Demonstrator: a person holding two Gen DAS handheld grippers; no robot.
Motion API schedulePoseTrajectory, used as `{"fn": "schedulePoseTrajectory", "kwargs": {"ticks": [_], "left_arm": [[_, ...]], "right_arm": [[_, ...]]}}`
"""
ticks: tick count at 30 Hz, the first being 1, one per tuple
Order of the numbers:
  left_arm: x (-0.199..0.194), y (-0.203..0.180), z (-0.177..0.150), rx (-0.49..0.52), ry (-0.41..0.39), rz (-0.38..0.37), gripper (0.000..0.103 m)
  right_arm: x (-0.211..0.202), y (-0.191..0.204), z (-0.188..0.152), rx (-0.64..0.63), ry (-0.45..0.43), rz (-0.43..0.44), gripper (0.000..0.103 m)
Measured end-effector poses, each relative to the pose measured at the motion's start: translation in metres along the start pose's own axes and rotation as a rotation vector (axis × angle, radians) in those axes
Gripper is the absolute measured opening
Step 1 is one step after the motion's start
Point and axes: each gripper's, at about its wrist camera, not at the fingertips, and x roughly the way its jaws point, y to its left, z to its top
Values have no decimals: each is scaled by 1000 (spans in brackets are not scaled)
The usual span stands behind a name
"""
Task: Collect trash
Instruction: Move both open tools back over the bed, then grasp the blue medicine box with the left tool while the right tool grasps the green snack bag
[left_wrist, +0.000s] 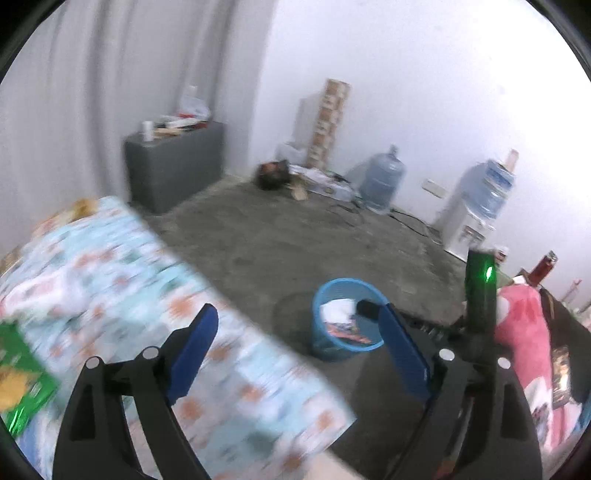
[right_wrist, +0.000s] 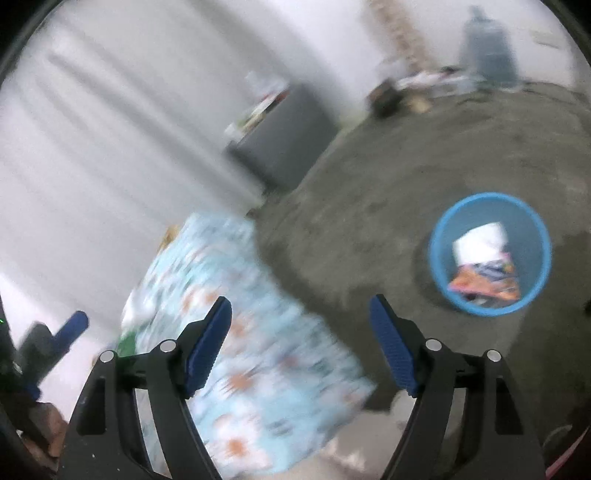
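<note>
Several pieces of trash (right_wrist: 484, 266) already lie in the blue wastebasket (right_wrist: 439, 258) on the floor, both the left gripper (left_wrist: 295, 321) and right gripper (right_wrist: 299, 317) spread wide and empty, while a green wrapper (left_wrist: 22, 380) remains on the flowered table (left_wrist: 122, 280).

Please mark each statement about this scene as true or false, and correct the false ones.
1. The blue bin already has trash inside. True: white paper and a colourful wrapper lie in it.
2. The left gripper holds a wrapper. False: its jaws are open and empty.
3. The bin stands on the table. False: it stands on the grey floor, beside the table with the floral cloth.
4. The right gripper is open and empty. True.
5. A green packet lies on the floral cloth. True.
6. The water bottle by the wall is red. False: it is pale blue.
</note>
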Motion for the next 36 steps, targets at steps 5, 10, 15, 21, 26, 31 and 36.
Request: {"fn": "schedulePoseTrajectory", "kwargs": {"ticks": [5,10,15,21,26,31,36], "left_arm": [[-39,44,-51,-74,-34,78,87],[-61,83,-87,-226,-56,126,87],[-86,119,-121,-337,-89,155,87],[-122,146,-146,-411,-205,177,87],[-147,169,-158,-397,-268,278,87],[-167,216,-169,-448,-329,365,87],[-160,275,-174,-532,-320,358,87]], "right_arm": [[13,47,-19,-135,87,30,74],[16,84,-32,-202,125,49,74],[23,119,-48,-256,186,67,74],[29,164,-61,-348,222,83,78],[36,199,-74,-424,246,97,80],[49,227,-92,-454,309,140,82],[61,247,-108,-475,359,138,82]]}}
